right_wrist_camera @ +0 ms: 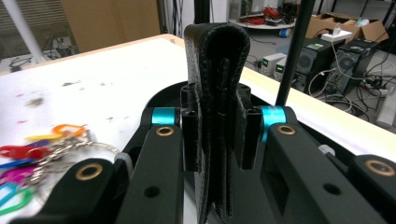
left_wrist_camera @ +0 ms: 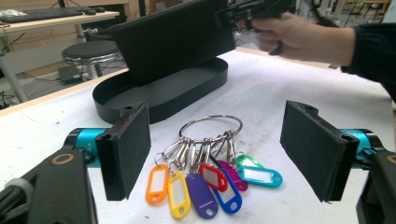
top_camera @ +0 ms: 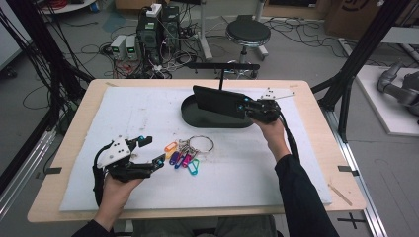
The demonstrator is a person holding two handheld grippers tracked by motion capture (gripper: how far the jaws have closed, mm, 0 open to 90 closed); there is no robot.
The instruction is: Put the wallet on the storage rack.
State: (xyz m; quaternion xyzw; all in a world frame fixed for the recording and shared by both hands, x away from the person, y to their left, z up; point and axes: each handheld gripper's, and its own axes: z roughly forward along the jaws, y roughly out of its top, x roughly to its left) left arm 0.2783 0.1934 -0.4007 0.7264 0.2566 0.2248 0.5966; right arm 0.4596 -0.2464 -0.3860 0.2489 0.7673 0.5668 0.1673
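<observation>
A black folded leather wallet (top_camera: 217, 101) hangs edge-on over a black oval tray (top_camera: 190, 114) at the back middle of the mat. My right gripper (top_camera: 245, 106) is shut on its right end. In the right gripper view both pads clamp the wallet (right_wrist_camera: 217, 60) between them (right_wrist_camera: 217, 135). A metal key ring with several coloured tags (top_camera: 188, 153) lies on the mat in front of the tray. My left gripper (top_camera: 154, 150) rests just left of it, open. In the left gripper view the keys (left_wrist_camera: 205, 182) lie ahead between the wide-apart pads (left_wrist_camera: 217, 154), untouched.
A white foam mat (top_camera: 123, 118) covers the wooden table (top_camera: 79, 113). Beyond the far edge are a round stool (top_camera: 248, 33), computer boxes (top_camera: 158, 29) and floor cables. Black frame posts (top_camera: 365, 44) stand at the right and left sides.
</observation>
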